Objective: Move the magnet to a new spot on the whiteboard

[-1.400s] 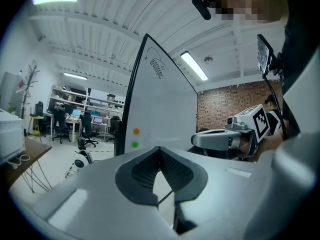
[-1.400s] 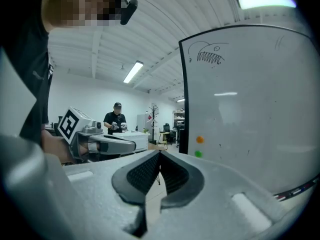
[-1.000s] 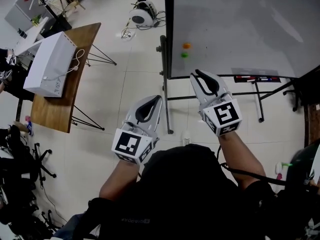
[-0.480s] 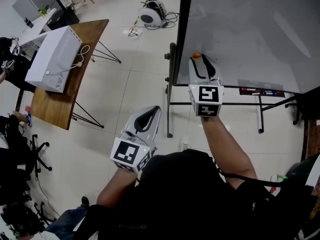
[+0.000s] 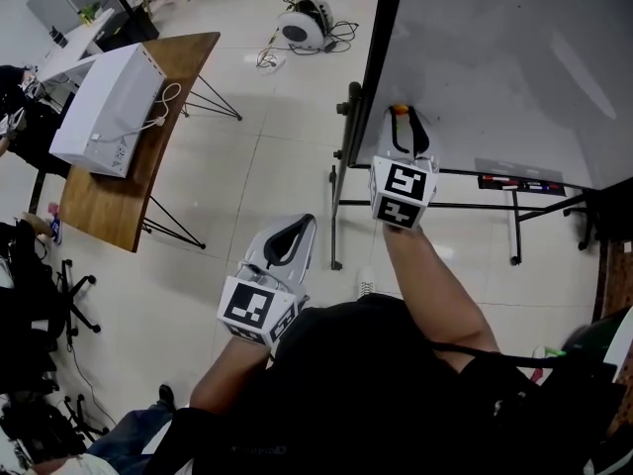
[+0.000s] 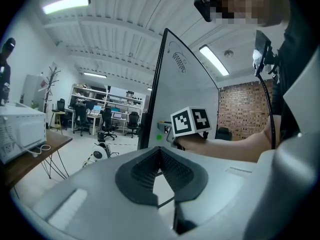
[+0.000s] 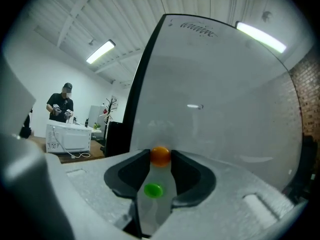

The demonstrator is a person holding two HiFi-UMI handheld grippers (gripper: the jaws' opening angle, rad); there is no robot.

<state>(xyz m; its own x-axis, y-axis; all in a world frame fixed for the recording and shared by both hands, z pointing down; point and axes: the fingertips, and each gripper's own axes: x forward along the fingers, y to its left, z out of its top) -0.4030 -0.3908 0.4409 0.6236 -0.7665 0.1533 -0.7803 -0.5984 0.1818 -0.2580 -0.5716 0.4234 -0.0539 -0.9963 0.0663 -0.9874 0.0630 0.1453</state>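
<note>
1. Now the right gripper [image 5: 400,117], its jaws just closing, pinches the orange magnet [image 7: 160,155] on the whiteboard [image 7: 215,94], near its lower left corner.
2. A green magnet [image 7: 153,189] sits just below, between the jaws.
3. Away from the board, the left gripper [image 6: 160,154] has its jaws together, empty.

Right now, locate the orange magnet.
Centre of right gripper view: orange magnet by the whiteboard's left edge, above the green magnet, between the right gripper's jaws, which have just been closing.
</note>
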